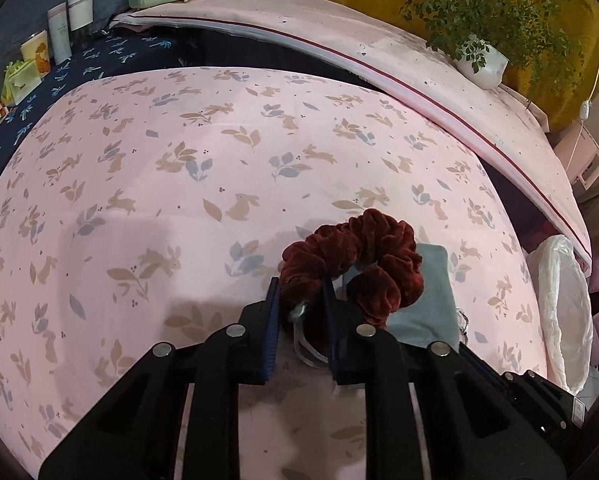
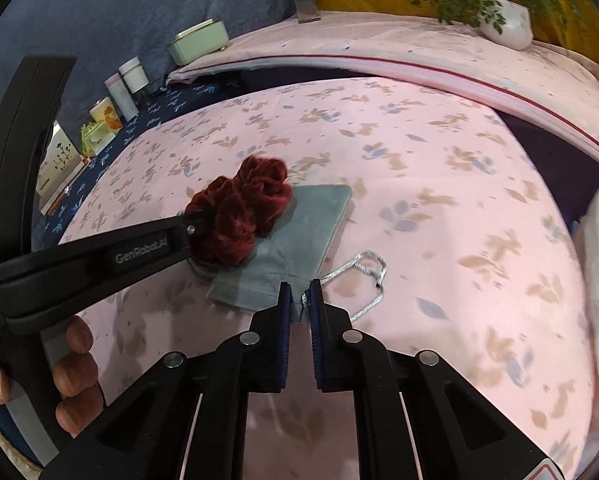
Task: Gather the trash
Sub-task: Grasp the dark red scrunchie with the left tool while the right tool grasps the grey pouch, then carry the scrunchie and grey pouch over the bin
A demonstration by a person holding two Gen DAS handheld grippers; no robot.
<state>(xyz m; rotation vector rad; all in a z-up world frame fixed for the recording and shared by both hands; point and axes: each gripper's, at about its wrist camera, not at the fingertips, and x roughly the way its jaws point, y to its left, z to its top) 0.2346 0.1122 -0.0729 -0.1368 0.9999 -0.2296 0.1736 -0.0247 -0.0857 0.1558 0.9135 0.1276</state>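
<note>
2 claws close in: left claw [image 1: 299, 296] pinches a dark-red velvet scrunchie [image 1: 359, 264], right claw [image 2: 300, 296] nips the grey-blue fabric pouch [image 2: 295, 236].

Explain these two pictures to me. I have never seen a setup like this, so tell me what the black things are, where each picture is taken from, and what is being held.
There is no robot arm here. A person holds a black two-finger gripper in each hand, and each gripper carries a fisheye camera looking along its fingers, so both pictures bulge. One picture comes from the left gripper, the other from the right gripper.

The surface is a pink cloth printed with rabbits and leaves. On it lies a grey-blue pouch with a silver cord.

The left gripper is closed on a dark red velvet scrunchie, which sits over the pouch. The right gripper pinches the pouch's near edge, where the cord comes out. In the right view, the person's fingers show on the left gripper's handle.
</note>
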